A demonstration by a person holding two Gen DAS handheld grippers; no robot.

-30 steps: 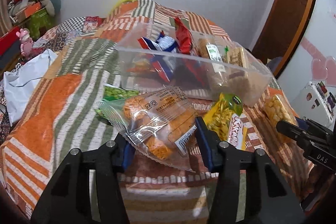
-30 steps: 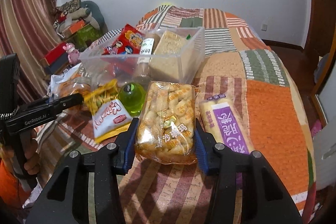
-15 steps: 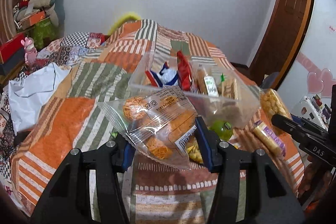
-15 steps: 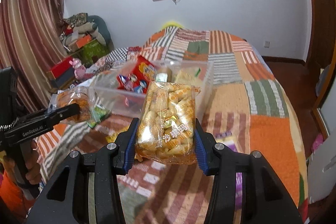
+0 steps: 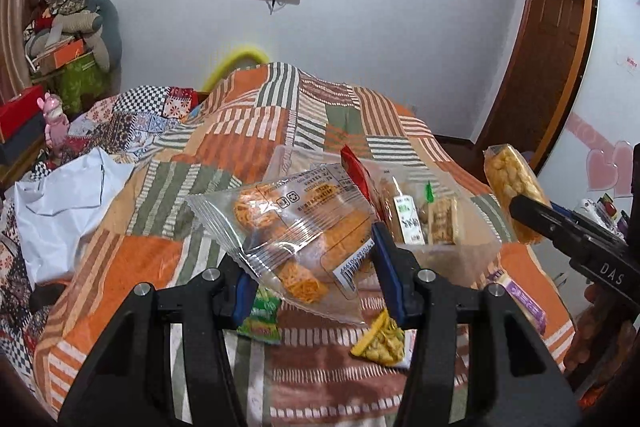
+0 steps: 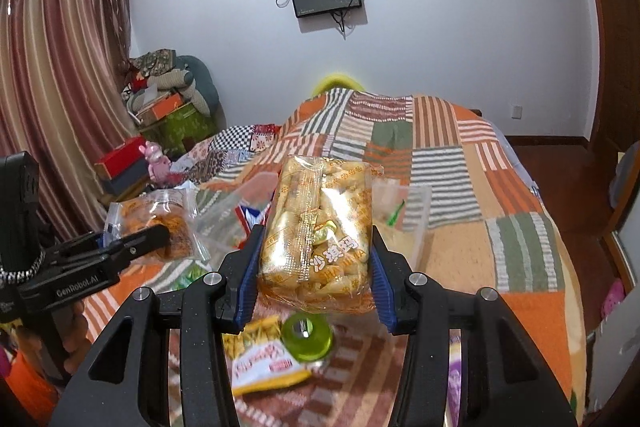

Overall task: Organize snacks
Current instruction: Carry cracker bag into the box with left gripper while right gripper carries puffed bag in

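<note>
My left gripper [image 5: 316, 267] is shut on a clear bag of orange crackers [image 5: 296, 227], held in the air over the bed. My right gripper [image 6: 314, 267] is shut on a yellow pack of puffed sticks [image 6: 320, 227], also lifted. Each gripper shows in the other's view: the right one with its pack [image 5: 512, 195] at the right edge, the left one with its bag [image 6: 156, 219] at the left. Beyond both stands a clear plastic bin [image 5: 460, 239] holding several snacks, partly hidden by the held packs.
On the striped patchwork quilt [image 5: 160, 259] below lie a green packet [image 5: 260, 319], a yellow snack bag [image 6: 264, 359], a green round jelly cup [image 6: 307, 337] and a purple-labelled pack [image 5: 524, 303]. A white sheet [image 5: 68, 211] lies left. Boxes and soft toys [image 6: 168, 99] crowd the far left corner.
Both grippers have risen with their packs, which now hang in front of the bin instead of low over the quilt. The loose snacks have dropped lower in both views.
</note>
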